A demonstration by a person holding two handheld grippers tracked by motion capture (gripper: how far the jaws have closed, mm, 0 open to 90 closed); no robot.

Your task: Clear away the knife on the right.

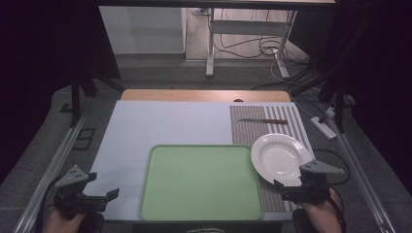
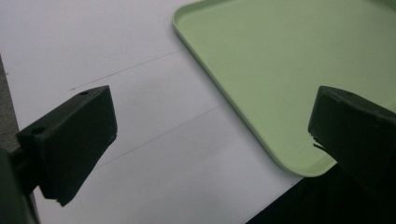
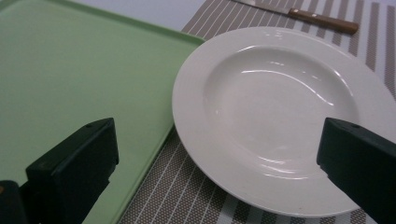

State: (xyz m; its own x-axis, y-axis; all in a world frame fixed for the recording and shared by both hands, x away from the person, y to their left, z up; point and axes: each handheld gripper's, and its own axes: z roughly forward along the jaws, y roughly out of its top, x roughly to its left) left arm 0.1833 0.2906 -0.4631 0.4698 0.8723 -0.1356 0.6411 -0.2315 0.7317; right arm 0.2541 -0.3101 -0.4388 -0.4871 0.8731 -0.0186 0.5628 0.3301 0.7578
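White tabletop lies under my left gripper [image 1: 99,196], whose jaws stand wide apart with nothing between them, hovering just off the near left corner of the green tray [image 1: 201,182]. The tray sits bare in the middle of the table. To its right, the striped placemat [image 1: 248,121] carries a white plate [image 1: 280,158], whose rim just overlaps the tray's right edge, or so it seems from above. My right gripper [image 1: 287,189] hangs at the plate's near edge, jaws spread wide, straddling the rim without touching it. Farther back on the mat lies a wooden-handled knife [image 1: 263,121], well apart from the plate.
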